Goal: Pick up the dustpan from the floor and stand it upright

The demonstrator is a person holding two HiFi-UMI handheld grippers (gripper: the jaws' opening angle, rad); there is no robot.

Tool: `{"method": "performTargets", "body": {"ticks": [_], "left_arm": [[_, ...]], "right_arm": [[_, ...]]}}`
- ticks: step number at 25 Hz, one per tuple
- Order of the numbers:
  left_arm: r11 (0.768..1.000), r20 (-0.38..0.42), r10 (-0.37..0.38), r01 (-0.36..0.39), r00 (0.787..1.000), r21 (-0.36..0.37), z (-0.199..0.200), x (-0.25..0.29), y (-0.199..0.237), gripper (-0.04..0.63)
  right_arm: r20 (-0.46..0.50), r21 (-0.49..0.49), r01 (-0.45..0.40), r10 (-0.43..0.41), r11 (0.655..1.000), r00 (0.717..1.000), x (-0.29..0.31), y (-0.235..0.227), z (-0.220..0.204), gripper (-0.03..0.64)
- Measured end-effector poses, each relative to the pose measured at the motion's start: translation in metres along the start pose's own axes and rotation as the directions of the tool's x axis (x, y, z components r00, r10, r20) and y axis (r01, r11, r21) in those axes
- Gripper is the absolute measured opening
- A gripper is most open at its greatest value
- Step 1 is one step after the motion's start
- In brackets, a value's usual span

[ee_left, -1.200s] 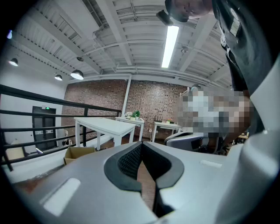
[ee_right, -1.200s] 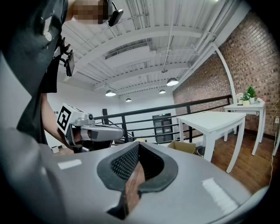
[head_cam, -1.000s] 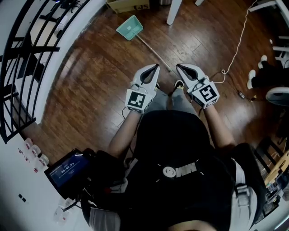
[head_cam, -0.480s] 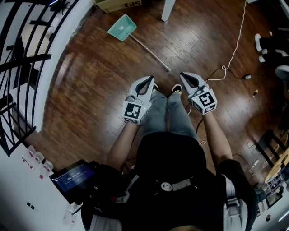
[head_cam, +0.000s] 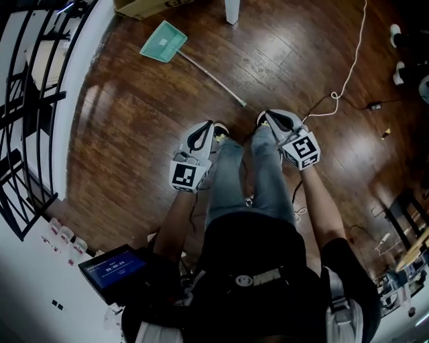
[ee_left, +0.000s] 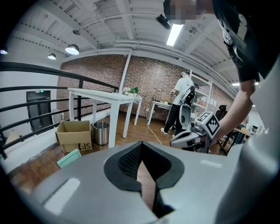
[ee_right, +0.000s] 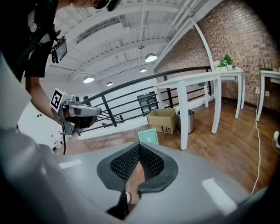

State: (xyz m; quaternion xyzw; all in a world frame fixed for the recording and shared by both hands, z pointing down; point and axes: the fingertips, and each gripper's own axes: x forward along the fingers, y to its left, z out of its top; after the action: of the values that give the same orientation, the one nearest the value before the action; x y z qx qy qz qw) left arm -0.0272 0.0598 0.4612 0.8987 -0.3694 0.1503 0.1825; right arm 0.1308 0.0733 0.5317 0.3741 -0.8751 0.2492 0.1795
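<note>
A teal dustpan (head_cam: 163, 40) lies flat on the wooden floor at the upper left of the head view. Its long thin handle (head_cam: 213, 80) runs down-right toward the person's feet. The pan also shows in the left gripper view (ee_left: 69, 158) and in the right gripper view (ee_right: 148, 136), far ahead of the jaws. My left gripper (head_cam: 210, 124) hangs over the left leg, fingertips together, nothing held. My right gripper (head_cam: 263, 115) is shut and empty, near the handle's end but apart from it. In their own views both the left gripper (ee_left: 141, 144) and the right gripper (ee_right: 140, 145) show jaws closed.
A cardboard box (head_cam: 144, 5) and a white table leg (head_cam: 232, 10) stand beyond the dustpan, with a metal bin (ee_left: 101, 132) beside the box. A black railing (head_cam: 27, 100) lines the left side. A white cable (head_cam: 348, 74) trails across the floor at right. A person (ee_left: 179, 103) stands far back.
Both grippers have sunk toward the floor and stayed shut. The person has moved forward, so the dustpan sits further left in view; it has not moved on the floor.
</note>
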Motion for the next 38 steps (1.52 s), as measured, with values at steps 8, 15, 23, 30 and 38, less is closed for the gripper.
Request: {"method": "performTargets", "body": {"ticks": [8, 15, 23, 30, 38], "left_arm": [[0.996, 0.039, 0.092, -0.092, 0.995, -0.003, -0.035, 0.086, 0.029, 0.018], [0.996, 0.042, 0.070, -0.073, 0.997, 0.052, -0.114, 0.117, 0.082, 0.018], [0.992, 0.084, 0.124, -0.126, 0.989, 0.017, -0.193, 0.140, 0.141, 0.018], [0.995, 0.066, 0.073, -0.078, 0.995, 0.066, -0.221, 0.160, 0.141, 0.018], [0.995, 0.089, 0.069, -0.074, 0.994, 0.061, -0.219, 0.161, 0.147, 0.018]], "right_arm": [[-0.135, -0.046, -0.129, 0.122, 0.991, 0.983, 0.067, -0.080, -0.124, 0.003], [-0.273, -0.098, -0.261, 0.226, 0.960, 0.935, 0.156, -0.091, -0.283, 0.084], [-0.378, -0.167, -0.393, 0.310, 0.904, 0.872, 0.247, -0.088, -0.441, 0.189], [-0.420, -0.256, -0.477, 0.348, 0.841, 0.838, 0.289, -0.083, -0.487, 0.189], [-0.438, -0.298, -0.548, 0.398, 0.782, 0.806, 0.299, -0.060, -0.490, 0.087]]}}
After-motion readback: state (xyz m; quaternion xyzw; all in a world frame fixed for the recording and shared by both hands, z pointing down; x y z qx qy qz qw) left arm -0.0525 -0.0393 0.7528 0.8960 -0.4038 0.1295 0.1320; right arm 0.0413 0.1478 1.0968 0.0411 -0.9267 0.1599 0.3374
